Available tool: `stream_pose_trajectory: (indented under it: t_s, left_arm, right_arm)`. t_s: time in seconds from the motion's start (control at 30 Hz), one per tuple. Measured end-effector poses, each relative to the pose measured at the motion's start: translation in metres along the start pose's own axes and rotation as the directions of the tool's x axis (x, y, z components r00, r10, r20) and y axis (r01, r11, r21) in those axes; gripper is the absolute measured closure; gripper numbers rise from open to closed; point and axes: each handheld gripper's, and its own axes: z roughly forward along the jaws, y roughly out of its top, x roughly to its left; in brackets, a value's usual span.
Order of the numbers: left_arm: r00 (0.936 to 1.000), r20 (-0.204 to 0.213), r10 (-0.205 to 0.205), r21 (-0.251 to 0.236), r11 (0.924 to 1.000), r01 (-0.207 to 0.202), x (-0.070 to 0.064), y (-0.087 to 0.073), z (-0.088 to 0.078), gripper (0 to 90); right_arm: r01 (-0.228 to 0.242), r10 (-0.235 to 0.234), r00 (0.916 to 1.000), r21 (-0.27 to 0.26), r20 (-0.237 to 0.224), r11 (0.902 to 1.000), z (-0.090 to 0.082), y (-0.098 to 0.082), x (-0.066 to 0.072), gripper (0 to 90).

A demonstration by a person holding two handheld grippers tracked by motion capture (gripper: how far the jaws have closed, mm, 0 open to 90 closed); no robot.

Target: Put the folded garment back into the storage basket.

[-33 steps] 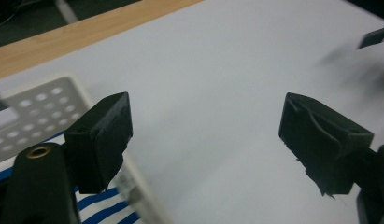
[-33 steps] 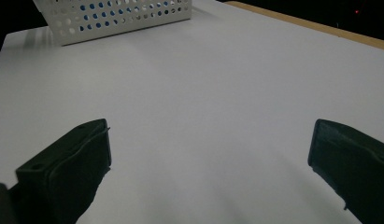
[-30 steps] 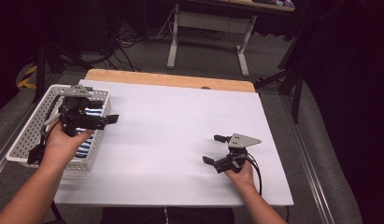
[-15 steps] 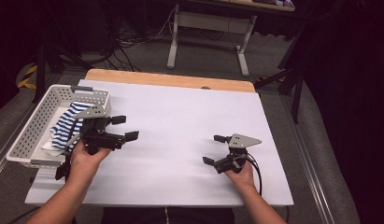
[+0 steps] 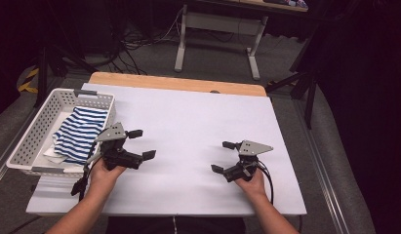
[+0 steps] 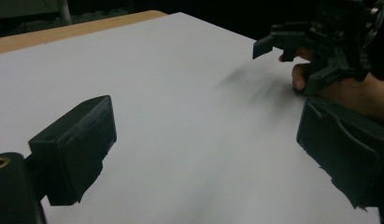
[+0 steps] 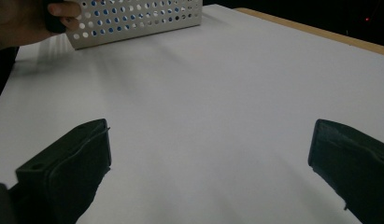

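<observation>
High view shows the left gripper (image 5: 139,144) low over the white table (image 5: 198,122), its jaws spread wide with nothing between them; they have just been opening further, and the left gripper view confirms bare tabletop in the gap. Just behind and to the outer side of that gripper sits the perforated white basket (image 5: 27,146), with the blue-and-white striped cloth (image 5: 81,134) lying crumpled inside it, draped toward the wall nearest the gripper. The right gripper (image 5: 222,157) rests across the table, well apart from the left one, jaws likewise released and empty; the right gripper view looks over plain table toward the basket's wall (image 7: 133,21) in the distance. To my eye the work in hand is fetching that cloth from the basket, or else the cloth has been put away and both hands are settling. If it is a fetch, the left gripper would do best to turn back over the basket rim, come down on a raised fold, and bite deep enough to catch the fabric without snagging the basket's holes.
</observation>
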Motion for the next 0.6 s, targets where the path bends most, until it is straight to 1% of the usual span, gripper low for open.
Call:
stream_pose_trajectory:
  t_s: [0.07, 0.2, 0.23, 0.27, 0.3, 0.33, 0.37, 0.4, 0.47, 0.53, 0.57, 0.6]
  left_arm:
    - [1.0000, 0.005, 0.004, -0.010, 0.9999, -0.004, 0.000, -0.005, 0.006, 4.2]
    - [0.9998, 0.017, 0.013, 0.002, 0.9999, -0.013, 0.002, -0.013, 0.018, 3.1]
    - [0.9996, 0.012, 0.024, 0.011, 0.9996, -0.024, 0.003, -0.014, 0.021, 2.8]
    - [0.9993, -0.001, 0.039, 0.017, 0.9991, -0.039, 0.003, -0.016, 0.022, 2.6]
    - [0.9980, -0.017, 0.061, 0.014, 0.9981, -0.060, 0.002, -0.018, 0.023, 2.2]
    - [0.9970, -0.026, 0.073, 0.011, 0.9973, -0.073, 0.002, -0.020, 0.024, 1.7]
    - [0.9968, -0.027, 0.075, 0.013, 0.9971, -0.075, 0.003, -0.023, 0.026, 1.3]
    - [0.9974, -0.024, 0.068, 0.019, 0.9975, -0.068, 0.005, -0.025, 0.026, 1.1]
    - [0.9993, -0.015, 0.035, 0.017, 0.9992, -0.035, 0.007, -0.025, 0.026, 0.7]
    - [0.9993, -0.013, 0.035, 0.003, 0.9994, -0.035, 0.008, -0.026, 0.025, 0.3]
    - [0.9997, -0.007, 0.025, 0.005, 0.9997, -0.024, 0.007, -0.027, 0.025, 0.3]
    - [0.9996, -0.003, 0.028, 0.006, 0.9996, -0.028, 0.007, -0.027, 0.025, 0.3]
  right_arm:
    - [-0.001, 0.001, 1.0000, -0.003, -0.003, 1.0000, 0.000, 0.000, 0.000, 0.0]
    - [0.001, -0.001, 1.0000, -0.009, -0.002, 1.0000, -0.001, 0.000, 0.001, 0.0]
    - [0.002, -0.002, 1.0000, -0.011, -0.002, 0.9999, -0.001, 0.000, 0.001, 0.0]
    - [0.002, -0.002, 1.0000, -0.012, -0.002, 0.9999, -0.002, 0.000, 0.001, 0.0]
    - [0.002, -0.002, 1.0000, -0.012, -0.002, 0.9999, -0.002, 0.000, 0.001, 0.0]
    - [0.001, -0.001, 1.0000, -0.011, -0.003, 0.9999, -0.002, 0.001, 0.001, 0.0]
    - [0.002, -0.002, 1.0000, -0.011, -0.003, 0.9999, -0.002, 0.001, 0.002, 0.0]
    - [0.002, -0.002, 1.0000, -0.012, -0.004, 0.9999, -0.002, 0.001, 0.002, 0.0]
    - [0.003, -0.003, 1.0000, -0.013, -0.005, 0.9999, -0.003, 0.001, 0.002, 0.0]
    - [0.003, -0.003, 1.0000, -0.015, -0.004, 0.9999, -0.003, 0.001, 0.002, 0.0]
    - [0.003, -0.003, 1.0000, -0.016, -0.004, 0.9999, -0.003, 0.001, 0.002, 0.0]
    - [0.002, -0.002, 1.0000, -0.018, -0.002, 0.9998, -0.003, 0.001, 0.002, 0.0]
